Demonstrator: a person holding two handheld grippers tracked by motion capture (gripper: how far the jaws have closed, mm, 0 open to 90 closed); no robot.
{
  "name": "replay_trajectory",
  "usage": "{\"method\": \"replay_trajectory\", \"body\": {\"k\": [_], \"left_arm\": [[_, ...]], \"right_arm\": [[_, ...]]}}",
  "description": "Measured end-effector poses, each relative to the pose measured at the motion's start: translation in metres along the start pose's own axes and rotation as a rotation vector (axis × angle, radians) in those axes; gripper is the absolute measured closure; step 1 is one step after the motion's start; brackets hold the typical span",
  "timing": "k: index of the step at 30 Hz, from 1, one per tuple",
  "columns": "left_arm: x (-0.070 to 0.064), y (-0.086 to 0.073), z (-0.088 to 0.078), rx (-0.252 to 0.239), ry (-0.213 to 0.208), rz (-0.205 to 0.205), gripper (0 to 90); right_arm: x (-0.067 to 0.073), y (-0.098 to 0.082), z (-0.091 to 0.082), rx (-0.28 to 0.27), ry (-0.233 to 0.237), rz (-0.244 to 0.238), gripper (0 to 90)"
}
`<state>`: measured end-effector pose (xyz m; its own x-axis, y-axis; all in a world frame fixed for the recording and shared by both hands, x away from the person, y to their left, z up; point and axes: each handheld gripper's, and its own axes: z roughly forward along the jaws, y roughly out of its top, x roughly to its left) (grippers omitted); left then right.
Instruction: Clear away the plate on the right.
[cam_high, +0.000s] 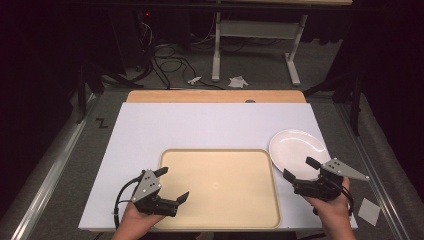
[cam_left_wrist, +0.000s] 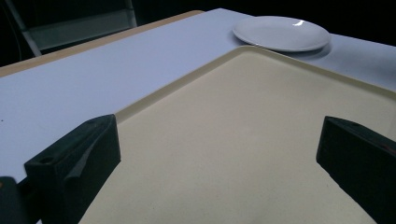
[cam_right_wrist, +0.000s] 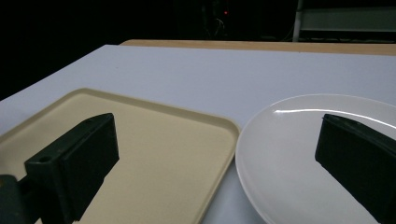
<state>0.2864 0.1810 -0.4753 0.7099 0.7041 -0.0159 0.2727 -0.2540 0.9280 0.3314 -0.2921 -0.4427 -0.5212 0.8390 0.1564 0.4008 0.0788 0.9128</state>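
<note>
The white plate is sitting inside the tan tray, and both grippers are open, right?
Not quite. The white plate sits on the table beside the tan tray, at its right edge, as the high view shows. Both the left gripper and right gripper are open.

White-topped table (cam_high: 200, 125) w/ beige tray (cam_high: 218, 151) & white plate (cam_high: 295, 145) just beside.

In front of you the beige rectangular plastic tray (cam_high: 220, 187) lies on the white board (cam_high: 200, 127) covering the table, at its near edge. The white round ceramic plate (cam_high: 296, 146) sits just beside the tray's far right corner.
</note>
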Motion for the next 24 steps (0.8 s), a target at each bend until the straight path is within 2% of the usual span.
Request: {"method": "replay_trajectory", "body": {"k": [24], "left_arm": [[0.000,0.000,0.000,-0.001,-0.007,0.001,0.6]], "right_arm": [[-0.040,-0.002,-0.015,-0.031,-0.108,0.085,0.3]]}}
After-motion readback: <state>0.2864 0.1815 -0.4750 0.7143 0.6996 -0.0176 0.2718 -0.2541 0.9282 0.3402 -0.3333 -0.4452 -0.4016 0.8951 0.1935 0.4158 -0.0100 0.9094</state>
